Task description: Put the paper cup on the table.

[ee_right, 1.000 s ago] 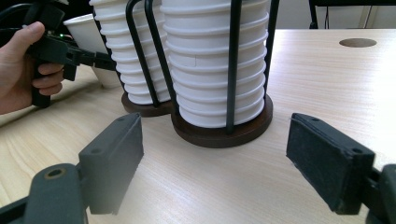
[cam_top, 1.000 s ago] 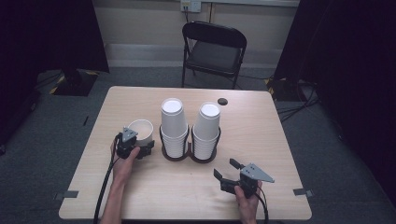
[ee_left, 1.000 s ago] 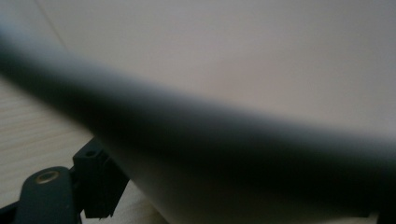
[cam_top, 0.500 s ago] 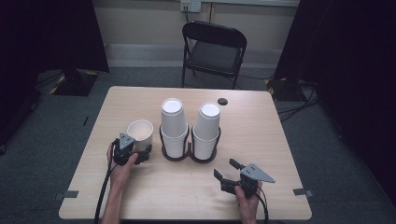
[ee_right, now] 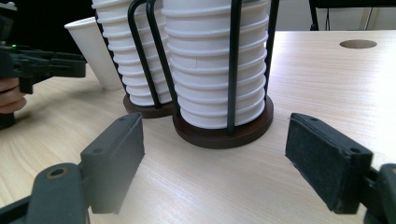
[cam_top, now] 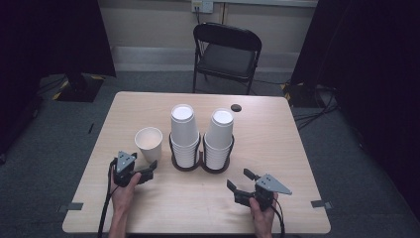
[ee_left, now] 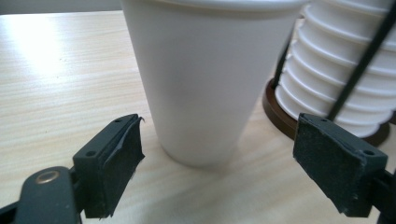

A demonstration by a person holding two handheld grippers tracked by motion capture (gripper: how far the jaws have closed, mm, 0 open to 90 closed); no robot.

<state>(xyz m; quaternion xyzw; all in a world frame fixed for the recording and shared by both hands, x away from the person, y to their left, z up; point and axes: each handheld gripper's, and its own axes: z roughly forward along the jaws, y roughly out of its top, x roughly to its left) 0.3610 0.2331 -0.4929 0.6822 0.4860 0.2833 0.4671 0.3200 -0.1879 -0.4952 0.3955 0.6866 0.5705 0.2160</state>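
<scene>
A single white paper cup (cam_top: pixel 148 141) stands upright on the table, left of a black wire holder (cam_top: pixel 200 166) that carries two tall stacks of white cups (cam_top: pixel 183 134) (cam_top: pixel 219 139). My left gripper (cam_top: pixel 150 170) lies just short of the single cup, open, with its pads apart from the cup. In the left gripper view the cup (ee_left: pixel 201 84) rises beyond the spread jaws of that gripper (ee_left: pixel 222 140), and a stack (ee_left: pixel 345 84) stands to its right. My right gripper (cam_top: pixel 238 179) rests open near the front edge; its view (ee_right: pixel 215 140) faces the nearer stack (ee_right: pixel 215 70).
A dark round grommet (cam_top: pixel 236 107) sits at the table's far side. A black folding chair (cam_top: pixel 225 52) stands behind the table. Bare tabletop (cam_top: pixel 188 203) stretches between the two hands. The left gripper (ee_right: pixel 70 65) appears at the left in the right gripper view.
My left gripper has drawn back from the single cup toward the near edge, while the cup stays standing in place. The right gripper has not moved.
</scene>
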